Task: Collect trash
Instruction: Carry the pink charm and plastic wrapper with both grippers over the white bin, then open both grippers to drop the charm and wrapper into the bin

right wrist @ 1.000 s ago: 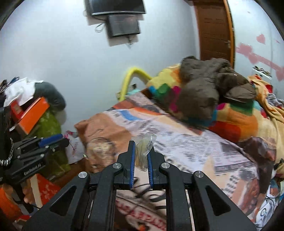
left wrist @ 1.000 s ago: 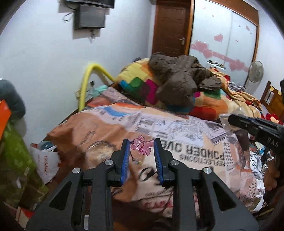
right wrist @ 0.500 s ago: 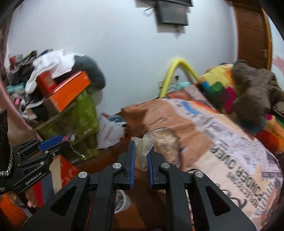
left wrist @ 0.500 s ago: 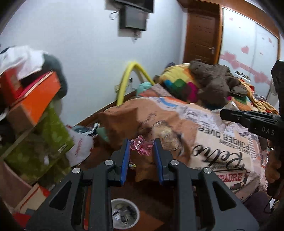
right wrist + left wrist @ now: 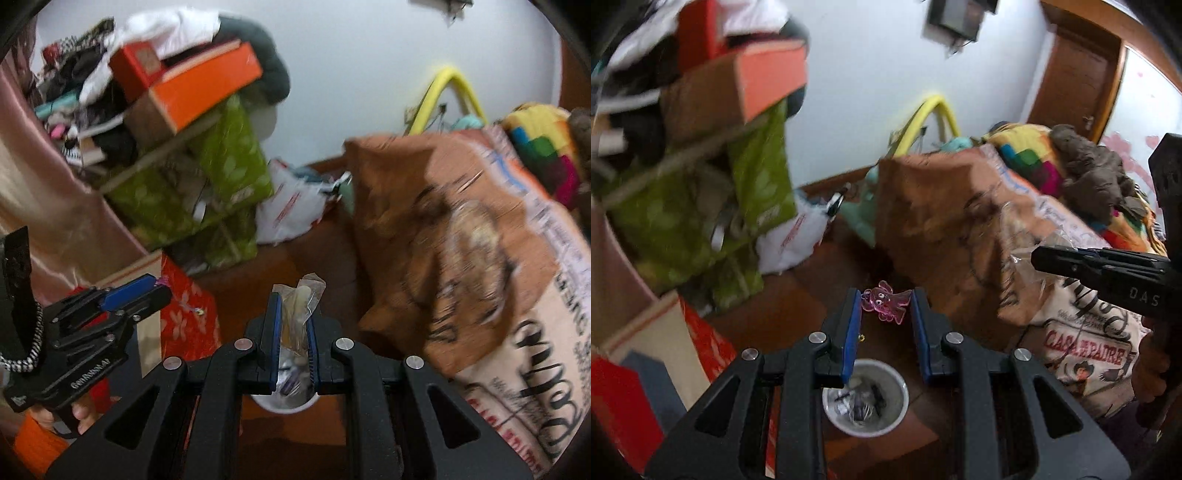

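Note:
My left gripper [image 5: 885,308] is shut on a small pink see-through figure [image 5: 885,305] pinched between its blue pads. Below it on the brown floor stands a white round bin [image 5: 866,400] with scraps inside. My right gripper [image 5: 292,317] is shut on a crumpled clear plastic wrapper [image 5: 301,306]; the same white bin [image 5: 284,404] shows just under its jaws. The right gripper [image 5: 1108,264] reaches in from the right edge of the left wrist view, and the left gripper [image 5: 122,301] shows at the left of the right wrist view.
A bed with a printed orange blanket [image 5: 997,229] fills the right side. On the left stand green bags [image 5: 218,177], an orange box [image 5: 199,88], piled clothes and red boxes [image 5: 624,391]. A white plastic bag [image 5: 792,240] lies on the floor by the wall.
Both grippers have swung away from the bed to the left and down toward the floor, each keeping its item. The white bin has come into view under them.

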Demonstrator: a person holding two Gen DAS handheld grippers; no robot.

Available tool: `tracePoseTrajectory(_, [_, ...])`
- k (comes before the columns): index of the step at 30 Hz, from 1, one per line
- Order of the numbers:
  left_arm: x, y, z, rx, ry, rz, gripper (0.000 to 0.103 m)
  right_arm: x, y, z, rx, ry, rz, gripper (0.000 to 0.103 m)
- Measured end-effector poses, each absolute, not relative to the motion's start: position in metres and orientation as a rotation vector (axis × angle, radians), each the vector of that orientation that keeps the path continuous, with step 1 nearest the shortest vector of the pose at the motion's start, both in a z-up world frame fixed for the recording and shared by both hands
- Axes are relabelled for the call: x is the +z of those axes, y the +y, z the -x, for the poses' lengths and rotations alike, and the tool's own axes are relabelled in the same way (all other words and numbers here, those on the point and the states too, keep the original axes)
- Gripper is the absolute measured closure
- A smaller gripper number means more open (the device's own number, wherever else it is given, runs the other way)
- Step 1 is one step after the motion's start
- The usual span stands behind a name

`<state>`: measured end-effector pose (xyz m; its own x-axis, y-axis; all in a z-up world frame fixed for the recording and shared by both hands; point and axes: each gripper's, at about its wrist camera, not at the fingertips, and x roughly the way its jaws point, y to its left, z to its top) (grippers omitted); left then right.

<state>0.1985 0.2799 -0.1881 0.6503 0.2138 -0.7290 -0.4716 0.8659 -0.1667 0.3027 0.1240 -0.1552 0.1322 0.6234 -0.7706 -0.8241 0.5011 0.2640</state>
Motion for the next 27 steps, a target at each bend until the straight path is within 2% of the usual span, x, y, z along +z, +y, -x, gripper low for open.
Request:
tracePoseTrajectory(12, [-0.318, 0.296, -0.178, 0.457, 0.968, 0.522, 0.077, -0.266, 0.164, -0.278, 1.055, 1.208, 0.377, 0.092])
tracePoseTrajectory(27, [-0.414, 0.299, -0.182, 0.448, 1.153, 0.692, 0.077, -0.363, 0.198, -0.276, 1.036, 1.521, 0.46, 0.09])
